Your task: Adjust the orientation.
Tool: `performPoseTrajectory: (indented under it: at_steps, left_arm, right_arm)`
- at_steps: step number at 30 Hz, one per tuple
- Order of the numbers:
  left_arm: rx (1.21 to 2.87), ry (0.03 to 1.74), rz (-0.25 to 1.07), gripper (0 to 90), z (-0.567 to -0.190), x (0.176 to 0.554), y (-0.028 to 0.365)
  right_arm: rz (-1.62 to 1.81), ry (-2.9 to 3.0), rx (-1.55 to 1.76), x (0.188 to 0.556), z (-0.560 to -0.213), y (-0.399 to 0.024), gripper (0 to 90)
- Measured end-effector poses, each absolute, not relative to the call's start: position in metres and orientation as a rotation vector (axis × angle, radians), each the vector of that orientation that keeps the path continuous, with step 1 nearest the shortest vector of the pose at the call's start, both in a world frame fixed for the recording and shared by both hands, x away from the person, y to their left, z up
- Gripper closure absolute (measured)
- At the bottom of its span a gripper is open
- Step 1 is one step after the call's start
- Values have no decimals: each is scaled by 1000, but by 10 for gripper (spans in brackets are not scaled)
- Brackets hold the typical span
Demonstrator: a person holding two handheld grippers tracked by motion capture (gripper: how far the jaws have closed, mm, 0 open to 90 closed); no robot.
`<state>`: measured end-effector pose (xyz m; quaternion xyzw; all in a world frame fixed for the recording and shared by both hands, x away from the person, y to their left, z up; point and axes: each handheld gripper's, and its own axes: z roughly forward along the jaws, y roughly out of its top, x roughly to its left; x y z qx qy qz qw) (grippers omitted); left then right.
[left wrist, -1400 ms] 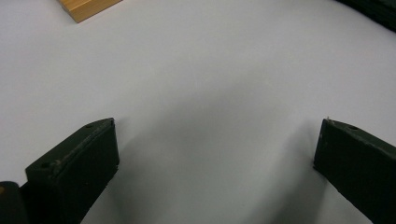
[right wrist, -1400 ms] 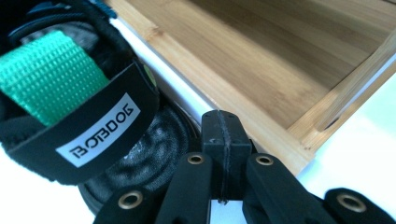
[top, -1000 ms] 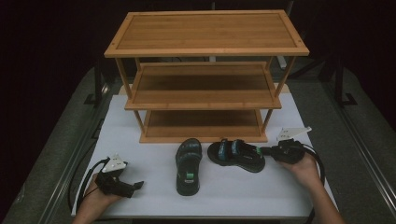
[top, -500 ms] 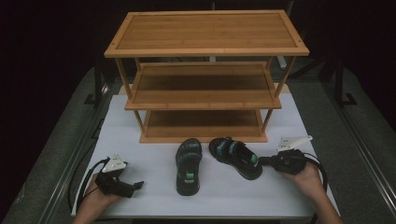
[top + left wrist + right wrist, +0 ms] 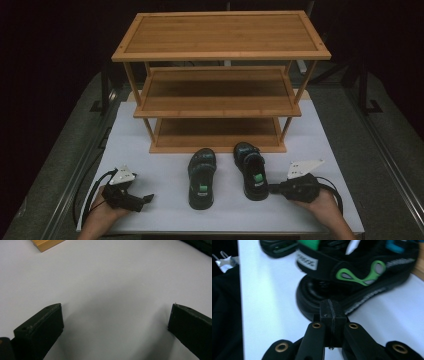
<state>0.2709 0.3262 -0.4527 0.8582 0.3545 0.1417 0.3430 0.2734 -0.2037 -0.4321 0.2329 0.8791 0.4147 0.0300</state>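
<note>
Two black sandals with green marks lie side by side on the white table top, toes toward the rack: the left sandal (image 5: 202, 177) and the right sandal (image 5: 251, 170). My right gripper (image 5: 272, 188) is shut, jaws pressed flat together, its tip against the heel of the right sandal (image 5: 352, 272). In the right gripper view, the closed tip of the right gripper (image 5: 332, 308) meets the sole's rim with nothing between the jaws. My left gripper (image 5: 147, 199) rests at the near left, apart from the shoes. In its own view, the left gripper (image 5: 116, 320) stands open over bare table.
A three-tier bamboo shoe rack (image 5: 220, 35) stands behind the sandals, its lowest shelf (image 5: 217, 135) just beyond their toes. A corner of the rack (image 5: 45, 243) shows in the left gripper view. The white table top (image 5: 165, 165) has dark edges on both sides.
The right sandal has swung from lying crosswise to pointing at the rack, parallel to the left one. The right gripper moved toward the near edge with its heel. The left gripper stayed put.
</note>
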Motion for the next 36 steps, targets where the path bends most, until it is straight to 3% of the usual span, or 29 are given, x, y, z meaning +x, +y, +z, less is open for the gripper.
performPoseTrajectory:
  at_steps: [5, 14, 23, 36]
  left_arm:
    - [2233, 920, 370, 0, -453, 271, 326]
    - [2229, 922, 369, 0, -453, 271, 326]
    - [2224, 924, 369, 0, -453, 271, 326]
    - [2224, 924, 369, 0, -453, 271, 326]
  right_arm:
    - [1303, 2686, 714, 270, -426, -204, 891]
    - [1402, 2487, 800, 280, -394, -227, 689]
    - [1453, 2449, 769, 305, -366, -222, 554]
    - [1450, 2591, 721, 348, -383, -186, 535]
